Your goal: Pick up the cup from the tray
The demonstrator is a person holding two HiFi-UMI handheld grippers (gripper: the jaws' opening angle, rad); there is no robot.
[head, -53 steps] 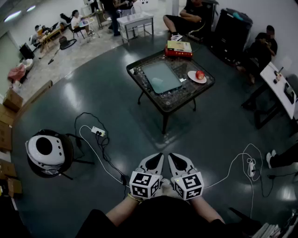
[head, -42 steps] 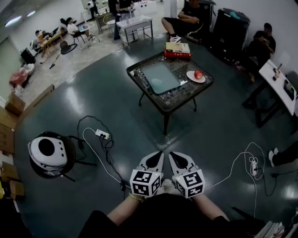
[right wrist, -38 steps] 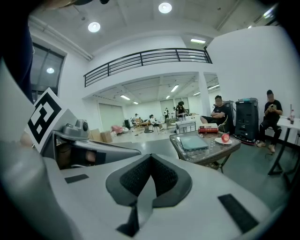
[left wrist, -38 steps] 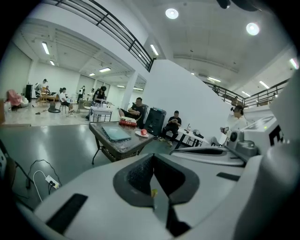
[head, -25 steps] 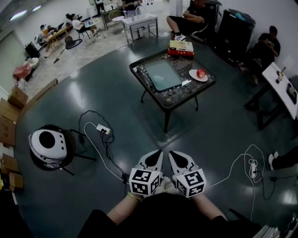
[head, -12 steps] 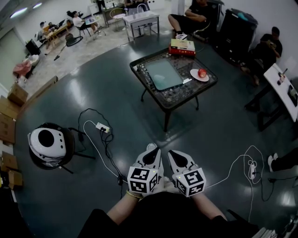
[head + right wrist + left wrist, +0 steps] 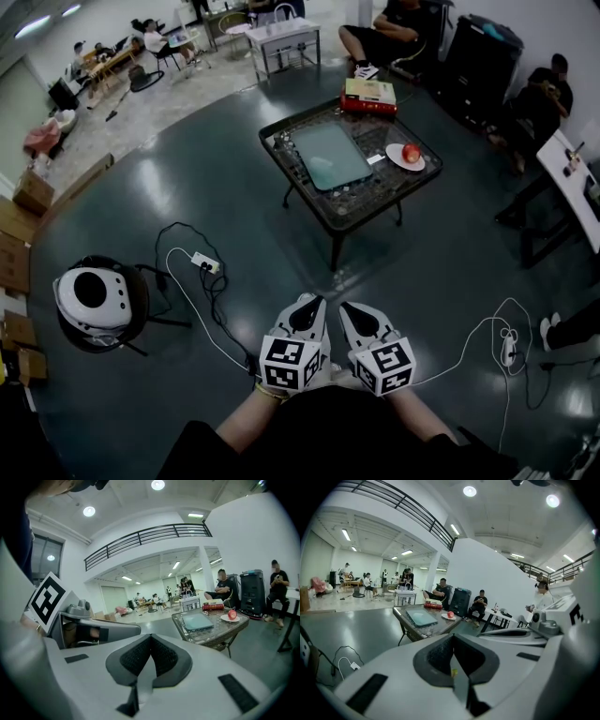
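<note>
A flat teal tray (image 7: 331, 155) lies on a glass-topped low table (image 7: 349, 204) some way ahead across the dark floor; no cup shows on it in any view. The tray (image 7: 421, 617) also appears in the left gripper view, and the tray (image 7: 197, 620) in the right gripper view. My left gripper (image 7: 307, 302) and right gripper (image 7: 349, 309) are held side by side close to my body, far short of the table. Both are shut with nothing between the jaws. The left gripper (image 7: 452, 654) and the right gripper (image 7: 149, 657) point towards the table.
On the table are a red apple (image 7: 411, 153) on a white plate and stacked books (image 7: 368, 95). A white round fan (image 7: 91, 300) and a power strip (image 7: 208, 265) with cables lie at floor left, another cable (image 7: 506, 347) at right. Seated people and a white table (image 7: 572, 173) ring the room.
Both grippers stay shut and side by side. The view has drifted slightly towards the table, which sits a little larger in the head view.
</note>
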